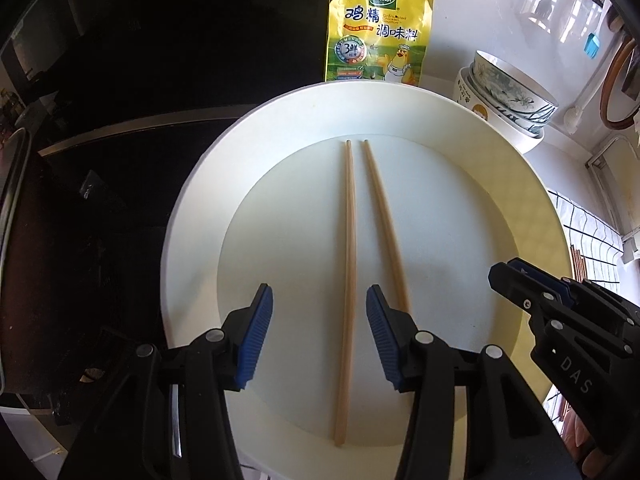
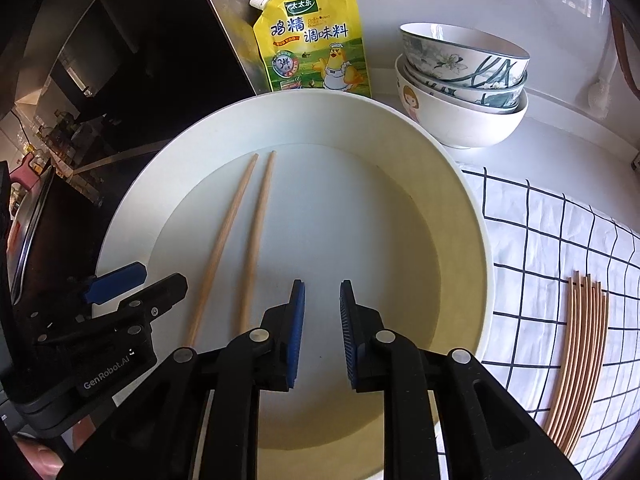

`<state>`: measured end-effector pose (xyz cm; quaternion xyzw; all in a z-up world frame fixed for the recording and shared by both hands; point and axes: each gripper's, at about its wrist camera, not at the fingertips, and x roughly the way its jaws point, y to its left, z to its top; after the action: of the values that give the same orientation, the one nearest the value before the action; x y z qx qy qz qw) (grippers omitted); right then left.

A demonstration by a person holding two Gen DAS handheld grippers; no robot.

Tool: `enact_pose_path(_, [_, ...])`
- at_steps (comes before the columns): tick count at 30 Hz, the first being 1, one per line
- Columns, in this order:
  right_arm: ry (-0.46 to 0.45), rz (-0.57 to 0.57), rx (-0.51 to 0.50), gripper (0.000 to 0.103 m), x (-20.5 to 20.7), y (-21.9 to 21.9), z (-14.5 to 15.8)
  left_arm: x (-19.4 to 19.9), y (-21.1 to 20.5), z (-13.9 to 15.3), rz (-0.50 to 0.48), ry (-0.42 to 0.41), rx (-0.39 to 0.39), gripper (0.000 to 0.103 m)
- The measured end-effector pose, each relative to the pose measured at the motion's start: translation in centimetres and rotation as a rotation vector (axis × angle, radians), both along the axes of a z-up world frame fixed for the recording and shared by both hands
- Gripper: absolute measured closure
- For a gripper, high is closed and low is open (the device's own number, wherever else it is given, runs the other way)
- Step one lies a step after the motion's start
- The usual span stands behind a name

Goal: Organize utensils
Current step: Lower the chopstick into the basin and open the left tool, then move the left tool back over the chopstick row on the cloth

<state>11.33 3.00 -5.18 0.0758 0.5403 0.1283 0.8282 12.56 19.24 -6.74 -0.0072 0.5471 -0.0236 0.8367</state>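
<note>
Two wooden chopsticks (image 1: 351, 260) lie side by side in a wide white plate (image 1: 192, 208), tips pointing away from me. My left gripper (image 1: 320, 295) hovers over their near ends, jaws open; one chopstick runs between the blue pads without touching them, the other (image 1: 382, 208) passes under the right pad. In the right wrist view the pair (image 2: 224, 240) lies left of my right gripper (image 2: 322, 286), which is open by a narrow gap over bare plate (image 2: 460, 208) with nothing between its pads. Each gripper shows in the other's view: right gripper (image 1: 516, 276), left gripper (image 2: 132, 280).
A yellow seasoning pouch (image 2: 316, 40) stands behind the plate. Three stacked bowls (image 2: 460, 80) sit at the back right. A checked cloth (image 2: 560, 240) on the right carries several more chopsticks (image 2: 580, 352). A dark glossy cooktop (image 1: 100, 160) borders the plate's left side.
</note>
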Motion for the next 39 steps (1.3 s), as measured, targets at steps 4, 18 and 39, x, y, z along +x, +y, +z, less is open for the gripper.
enact_pose_path(4, [-0.01,-0.005,0.004,0.081,-1.1,-0.5,0.5,-0.7,0.0,0.6,0.0,-0.011,0.002,0.054])
enact_pose_path(18, [-0.059,-0.024,0.002,0.076,-4.2,-3.3,3.0,-3.5,-1.6,2.9,-0.01,-0.066,0.014,0.045])
enact_pose_path(39, [-0.047,-0.196,-0.028,0.066,-9.7,-16.2,2.8,-6.2,-13.0,3.4,-0.149,-0.07,0.002,0.043])
